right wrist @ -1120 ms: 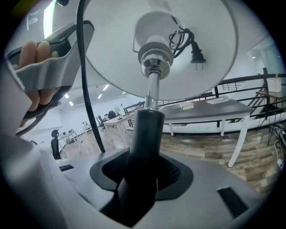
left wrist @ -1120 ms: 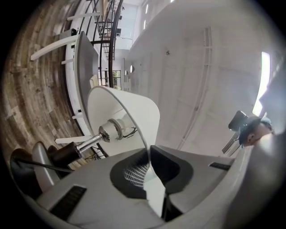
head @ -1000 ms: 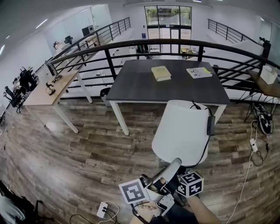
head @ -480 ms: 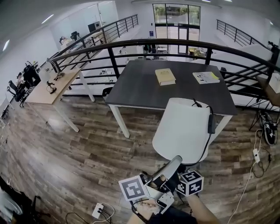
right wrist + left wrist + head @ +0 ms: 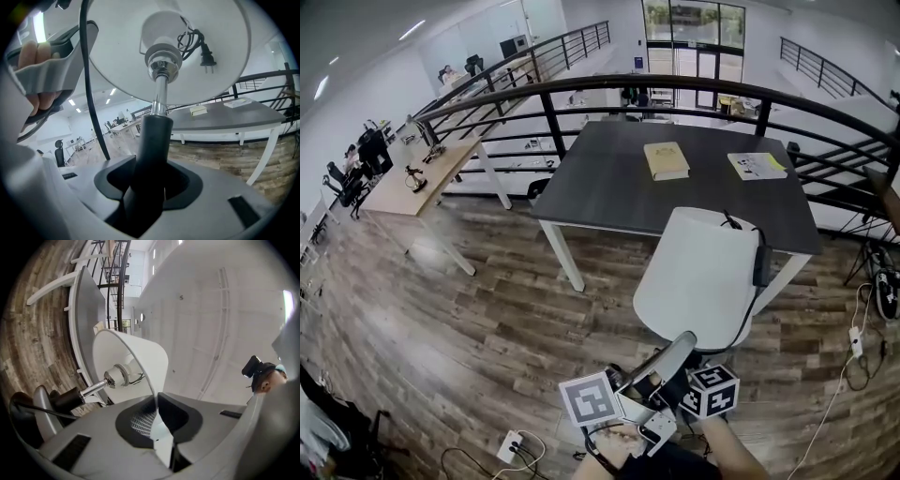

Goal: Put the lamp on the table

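I carry a white-shaded lamp low over the wood floor, just in front of the dark grey table. In the left gripper view, my left gripper is shut on the thin rim of the shade, and the chrome socket and black stem lie to its left. My right gripper is shut on the black stem below the shade. The lamp's cord hangs beside the stem and its plug lies inside the shade. Both marker cubes show at the bottom of the head view.
A yellow book and a printed sheet lie on the table's far half. A black railing curves behind it. A wooden desk stands at the left. A power strip and cables lie on the floor.
The head view has swung a little, so the table and lamp sit slightly lower and further right in it. Both grips on the lamp are unchanged.
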`<state>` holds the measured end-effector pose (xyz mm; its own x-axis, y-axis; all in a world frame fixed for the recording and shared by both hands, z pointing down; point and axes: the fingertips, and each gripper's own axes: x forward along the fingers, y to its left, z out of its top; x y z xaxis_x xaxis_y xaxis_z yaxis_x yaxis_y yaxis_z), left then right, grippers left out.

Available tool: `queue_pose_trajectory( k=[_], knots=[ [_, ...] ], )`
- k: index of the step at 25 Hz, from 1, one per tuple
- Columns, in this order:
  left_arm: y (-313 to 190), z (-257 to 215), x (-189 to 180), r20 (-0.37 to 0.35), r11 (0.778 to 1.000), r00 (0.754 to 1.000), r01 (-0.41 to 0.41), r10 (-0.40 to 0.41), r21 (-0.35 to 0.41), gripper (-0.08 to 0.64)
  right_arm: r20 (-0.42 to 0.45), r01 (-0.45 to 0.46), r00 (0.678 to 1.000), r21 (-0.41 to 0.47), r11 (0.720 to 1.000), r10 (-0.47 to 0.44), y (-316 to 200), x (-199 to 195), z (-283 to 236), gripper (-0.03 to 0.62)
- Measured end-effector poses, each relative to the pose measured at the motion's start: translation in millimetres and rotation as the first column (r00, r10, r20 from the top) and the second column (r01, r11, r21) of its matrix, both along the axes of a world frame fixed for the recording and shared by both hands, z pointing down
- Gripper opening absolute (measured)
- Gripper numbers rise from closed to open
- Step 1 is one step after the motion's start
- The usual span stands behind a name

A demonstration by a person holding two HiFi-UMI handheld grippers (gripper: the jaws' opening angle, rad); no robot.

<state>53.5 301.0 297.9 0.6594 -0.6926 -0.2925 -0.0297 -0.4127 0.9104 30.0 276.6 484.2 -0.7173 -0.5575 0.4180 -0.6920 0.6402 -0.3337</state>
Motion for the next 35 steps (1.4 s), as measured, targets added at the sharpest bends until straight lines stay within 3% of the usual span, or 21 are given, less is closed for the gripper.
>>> queue_pose_trajectory(
  k=[9, 35],
  knots=[
    [-53.1, 7.3, -12.4, -0.007, 1.0, 1.0, -0.015, 0.015, -0.013, 0.041, -0.006, -0.012, 1.0, -0.015, 1.0, 0.012, -50.3, -11.2, 7.4, 0.187],
    [-273.8, -4.5, -77.5, -0.023, 0.994, 0.994, -0.111, 0.111, 0.01, 0.041, -0.021, -0.108, 0.994, 0.009, 0.994, 0.108, -277.7, -72.7, -4.8, 0.187]
  ],
)
